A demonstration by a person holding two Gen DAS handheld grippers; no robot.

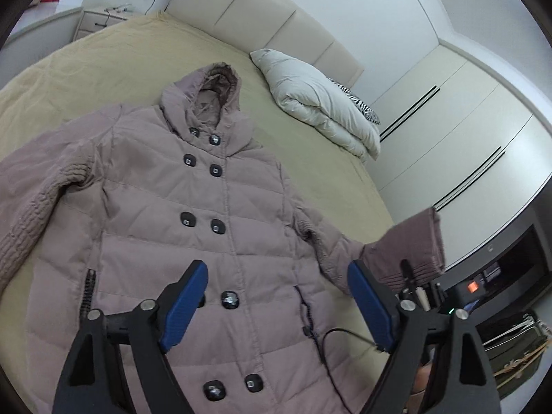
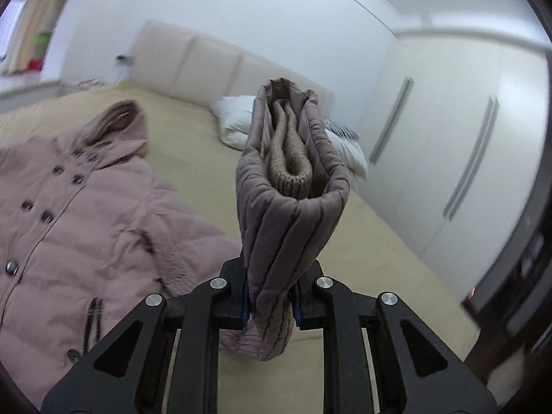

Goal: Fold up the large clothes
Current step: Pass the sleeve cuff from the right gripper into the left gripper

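Coat [image 1: 193, 207] lies face-up on the bed [image 1: 103, 58], long axis running hood-to-hem toward left gripper [image 1: 276, 303], jaws apart and empty; right gripper [image 2: 270, 305], nearer the sleeve, has jaws clamped on its cuff [image 2: 289, 179], lifted beside the body.

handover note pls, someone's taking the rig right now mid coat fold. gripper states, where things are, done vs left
Right gripper: shut on the sleeve cuff, lifted off the bed.
Left gripper: open, empty, over the coat's lower front.
Coat: puffer, face up, buttoned, hood toward the headboard; other sleeve lies spread out on the bed.
Done: one sleeve picked up only.
Left: fold that sleeve over the front, then likely the other sleeve and the body.
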